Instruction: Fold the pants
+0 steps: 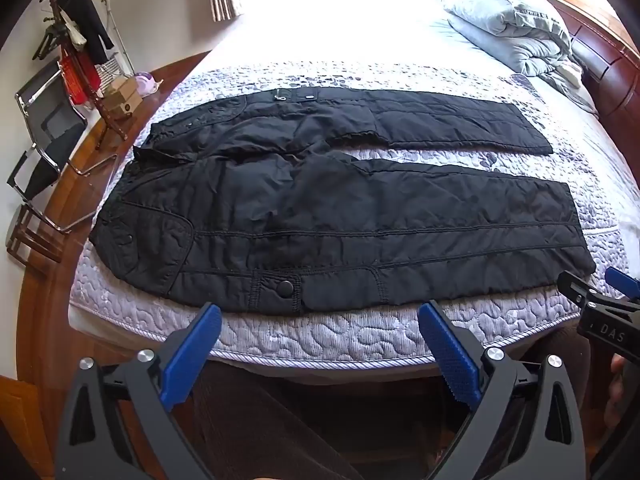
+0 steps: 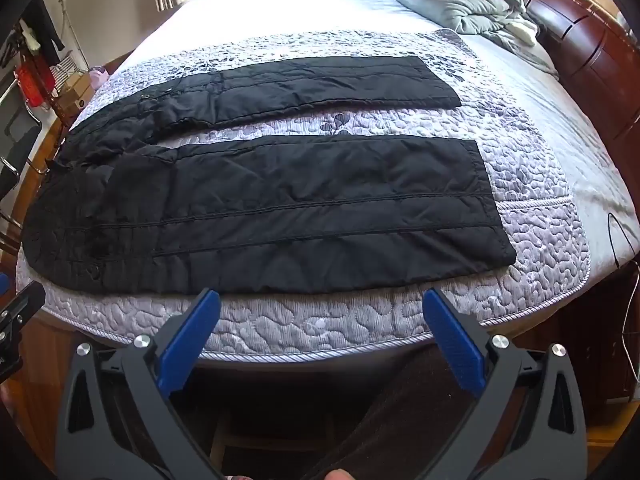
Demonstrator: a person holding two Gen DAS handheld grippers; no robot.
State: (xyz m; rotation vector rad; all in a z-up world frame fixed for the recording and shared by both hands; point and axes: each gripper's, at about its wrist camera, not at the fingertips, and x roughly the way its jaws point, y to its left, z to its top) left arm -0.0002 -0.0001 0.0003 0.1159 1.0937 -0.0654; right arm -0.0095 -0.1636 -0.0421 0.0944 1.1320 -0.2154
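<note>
Black quilted pants [image 1: 320, 216] lie flat on the bed, waist to the left, both legs stretched to the right with a gap between them. They also show in the right wrist view [image 2: 280, 216]. My left gripper [image 1: 320, 312] is open and empty, just in front of the near edge of the mattress, below the pocket snap [image 1: 285, 288]. My right gripper [image 2: 322, 300] is open and empty, in front of the near leg. Its tip shows at the right edge of the left wrist view [image 1: 600, 292].
The mattress [image 1: 320, 340] has a patterned quilted cover. A folded grey duvet [image 1: 512, 28] lies at the far right by the wooden headboard [image 2: 592, 40]. A chair [image 1: 44, 136], coat stand [image 1: 80, 60] and boxes [image 1: 124, 100] stand on the floor left of the bed.
</note>
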